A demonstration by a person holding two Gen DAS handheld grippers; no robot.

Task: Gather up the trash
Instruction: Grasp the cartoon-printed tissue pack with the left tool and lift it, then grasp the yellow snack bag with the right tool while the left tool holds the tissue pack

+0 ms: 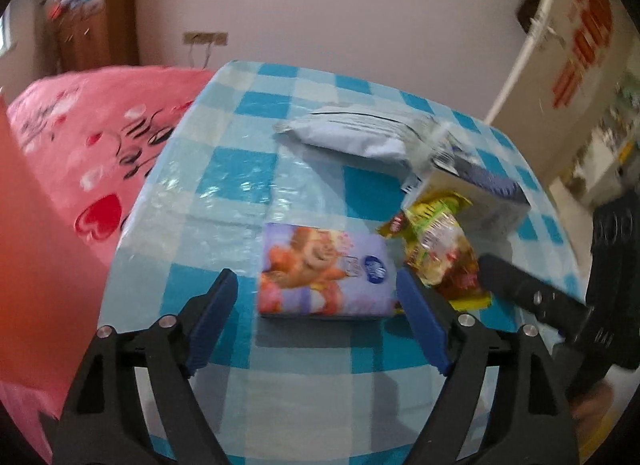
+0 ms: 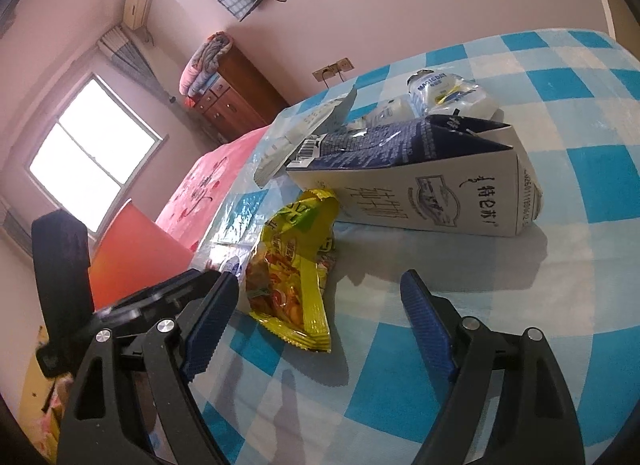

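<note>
Both my left gripper (image 1: 316, 293) and right gripper (image 2: 320, 293) gape wide, approaching the purple tissue pack (image 1: 324, 271) and yellow crinkled snack wrapper (image 2: 292, 269) at frame centre; next, close.

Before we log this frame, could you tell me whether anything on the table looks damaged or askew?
Yes: the milk carton lies on its side, its top torn open, with the crumpled yellow snack wrapper against it.

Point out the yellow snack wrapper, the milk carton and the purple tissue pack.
yellow snack wrapper (image 2: 292, 285): right wrist view, middle of its printed face.
milk carton (image 2: 424, 197): right wrist view, white side panel.
purple tissue pack (image 1: 324, 269): left wrist view, centre of its top face.
</note>
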